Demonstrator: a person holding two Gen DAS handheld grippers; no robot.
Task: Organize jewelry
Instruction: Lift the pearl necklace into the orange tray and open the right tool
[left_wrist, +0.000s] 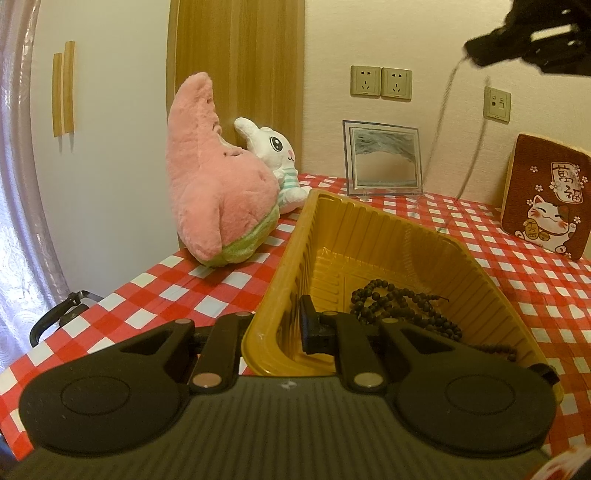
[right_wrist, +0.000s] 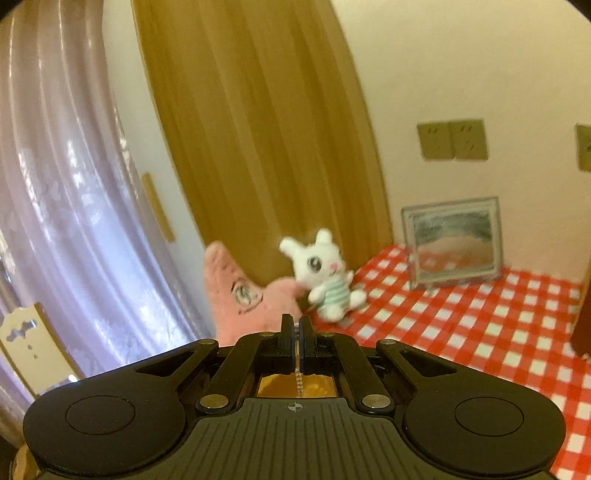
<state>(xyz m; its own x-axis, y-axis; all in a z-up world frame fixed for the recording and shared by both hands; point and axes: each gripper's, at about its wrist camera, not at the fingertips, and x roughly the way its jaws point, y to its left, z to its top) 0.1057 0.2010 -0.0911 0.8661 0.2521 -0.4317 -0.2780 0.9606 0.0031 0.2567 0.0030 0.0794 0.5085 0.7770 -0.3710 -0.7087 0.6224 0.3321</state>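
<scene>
A yellow plastic tray (left_wrist: 373, 236) stands on the checked table, and a dark bead necklace (left_wrist: 402, 310) lies coiled inside it. My left gripper (left_wrist: 291, 319) is shut on the tray's near left wall. One of its fingers (left_wrist: 309, 325) is inside the tray; the other is hidden behind the wall. My right gripper (left_wrist: 474, 55) hovers high at the upper right, shut on a thin pale chain (left_wrist: 445, 110) that dangles blurred toward the table. In the right wrist view the gripper (right_wrist: 296, 328) is shut, the chain (right_wrist: 300, 384) hangs beneath it, and the tray (right_wrist: 317, 387) shows below.
A pink star plush (left_wrist: 214, 184) and a white bunny plush (left_wrist: 277, 158) sit at the back left. A framed sand picture (left_wrist: 382, 158) leans on the wall. A red lucky-cat cushion (left_wrist: 546, 195) stands at the right. The table edge (left_wrist: 122, 288) drops off at the left.
</scene>
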